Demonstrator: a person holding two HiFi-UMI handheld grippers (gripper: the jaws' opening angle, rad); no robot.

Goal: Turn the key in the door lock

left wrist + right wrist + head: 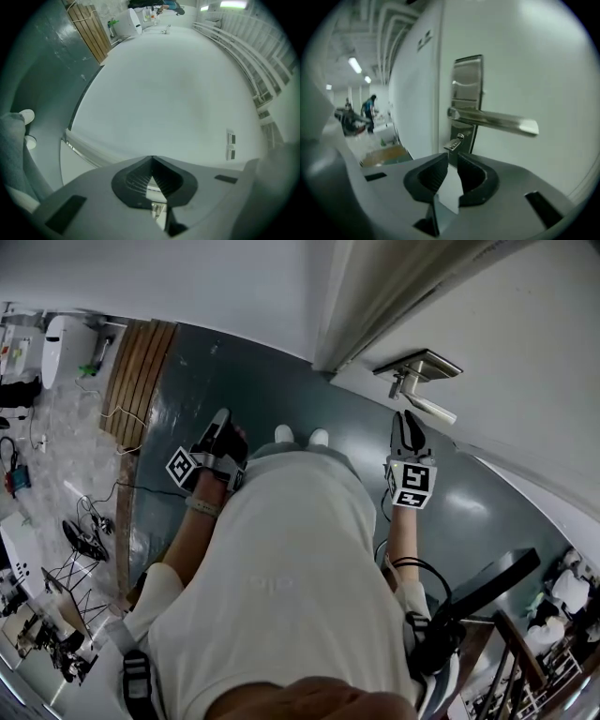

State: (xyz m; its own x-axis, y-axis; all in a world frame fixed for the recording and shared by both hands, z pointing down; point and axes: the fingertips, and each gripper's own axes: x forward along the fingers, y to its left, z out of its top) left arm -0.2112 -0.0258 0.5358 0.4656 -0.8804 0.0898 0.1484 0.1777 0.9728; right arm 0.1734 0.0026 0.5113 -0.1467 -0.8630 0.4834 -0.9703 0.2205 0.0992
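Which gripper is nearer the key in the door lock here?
Right. The right gripper sits just short of the key, jaws shut, not on it; the left gripper faces bare wall, well away from it.

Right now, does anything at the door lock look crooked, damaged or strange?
Nothing looks damaged. The key sticks out of the lock plate below the door handle, its head slanted rather than in line with the plate. The right gripper is shut just short of it, holding nothing.

The key [453,143] has its blade hidden inside the lock plate [467,89].
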